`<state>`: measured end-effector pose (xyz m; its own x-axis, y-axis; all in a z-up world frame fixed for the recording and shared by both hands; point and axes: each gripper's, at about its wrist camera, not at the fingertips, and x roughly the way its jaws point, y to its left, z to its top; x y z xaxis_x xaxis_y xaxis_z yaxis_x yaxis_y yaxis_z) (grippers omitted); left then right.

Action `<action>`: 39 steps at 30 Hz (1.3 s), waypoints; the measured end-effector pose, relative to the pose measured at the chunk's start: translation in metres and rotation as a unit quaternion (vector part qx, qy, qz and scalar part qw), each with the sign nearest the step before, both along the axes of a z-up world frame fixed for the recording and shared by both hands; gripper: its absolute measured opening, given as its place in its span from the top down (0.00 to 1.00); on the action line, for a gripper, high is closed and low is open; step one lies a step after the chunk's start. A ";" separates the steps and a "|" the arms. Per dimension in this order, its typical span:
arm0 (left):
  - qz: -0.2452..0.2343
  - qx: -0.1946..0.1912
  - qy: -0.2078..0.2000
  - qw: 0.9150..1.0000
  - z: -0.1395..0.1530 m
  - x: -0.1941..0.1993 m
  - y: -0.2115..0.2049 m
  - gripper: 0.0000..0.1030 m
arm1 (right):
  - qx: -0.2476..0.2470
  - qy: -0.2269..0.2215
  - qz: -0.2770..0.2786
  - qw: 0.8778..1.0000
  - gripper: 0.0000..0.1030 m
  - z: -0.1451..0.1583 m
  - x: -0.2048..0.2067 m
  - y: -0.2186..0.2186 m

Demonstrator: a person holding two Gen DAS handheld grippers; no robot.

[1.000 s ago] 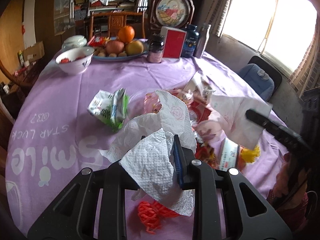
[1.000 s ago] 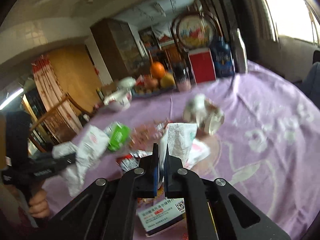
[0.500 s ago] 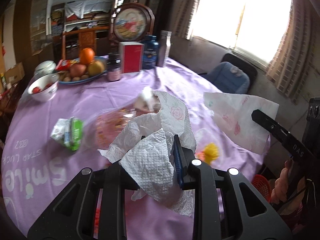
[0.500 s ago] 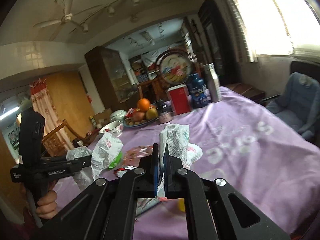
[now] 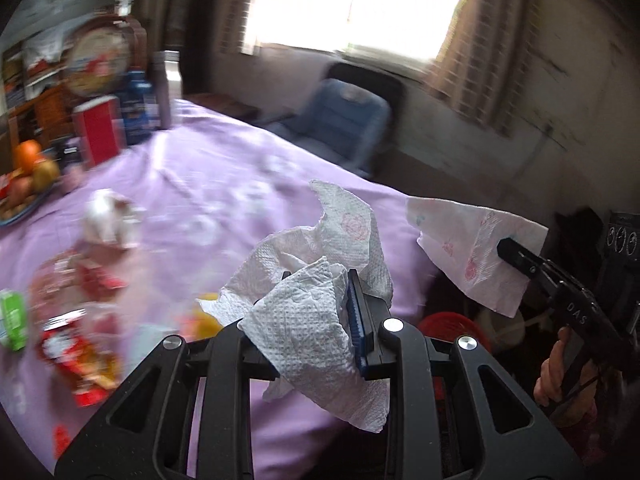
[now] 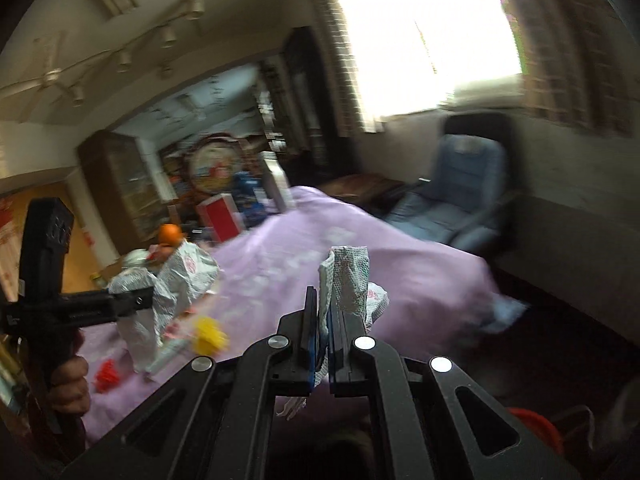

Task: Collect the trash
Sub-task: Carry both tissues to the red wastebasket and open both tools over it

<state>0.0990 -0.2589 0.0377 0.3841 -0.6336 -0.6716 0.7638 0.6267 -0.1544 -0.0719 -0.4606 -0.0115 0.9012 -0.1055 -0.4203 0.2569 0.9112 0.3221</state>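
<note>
Tissue (image 5: 320, 320) pinched loosely in the left hand-held gripper (image 5: 316, 316) – and a napkin (image 6: 344, 280) in the right (image 6: 323, 320) – could slip free before reaching the bin (image 5: 444, 324)

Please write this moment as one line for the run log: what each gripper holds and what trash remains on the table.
left gripper: shut on crumpled paper towel | right gripper: shut on tissue | wrappers remain on purple tablecloth

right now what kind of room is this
Most likely a lived-in home dining room: a table under a purple tablecloth, a fruit plate with jars beside it, a blue armchair by the curtained window.
</note>
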 end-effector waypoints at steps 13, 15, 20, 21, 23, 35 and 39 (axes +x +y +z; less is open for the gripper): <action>-0.180 0.051 0.060 0.980 -0.076 -0.072 -0.156 0.74 | 0.092 0.160 -0.118 0.976 0.92 -0.143 -0.084 -0.090; -0.192 0.066 0.070 0.977 -0.095 -0.079 -0.173 0.74 | 0.115 0.190 -0.122 0.967 0.91 -0.171 -0.081 -0.096; -0.208 0.112 0.092 0.967 -0.137 -0.088 -0.202 0.74 | 0.078 0.196 -0.197 0.957 0.27 -0.181 -0.096 -0.104; -0.211 0.119 0.095 0.965 -0.144 -0.090 -0.208 0.74 | 0.047 0.192 -0.216 0.956 0.23 -0.172 -0.100 -0.101; -0.219 0.126 0.100 0.962 -0.154 -0.094 -0.220 0.74 | -0.011 0.183 -0.260 0.948 0.05 -0.155 -0.108 -0.096; -0.257 0.159 0.111 0.947 -0.184 -0.132 -0.253 0.24 | -0.077 0.150 -0.330 0.929 0.06 -0.132 -0.156 -0.096; -0.241 0.159 0.093 0.953 -0.177 -0.127 -0.248 0.23 | -0.067 0.122 -0.317 0.938 0.06 -0.120 -0.162 -0.091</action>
<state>-0.0283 -0.5071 -0.1396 -0.0449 -0.4598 -0.8869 0.9524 0.2482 -0.1769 -0.2337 -0.5512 -0.1311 0.5180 -0.6542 -0.5511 0.8119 0.5789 0.0759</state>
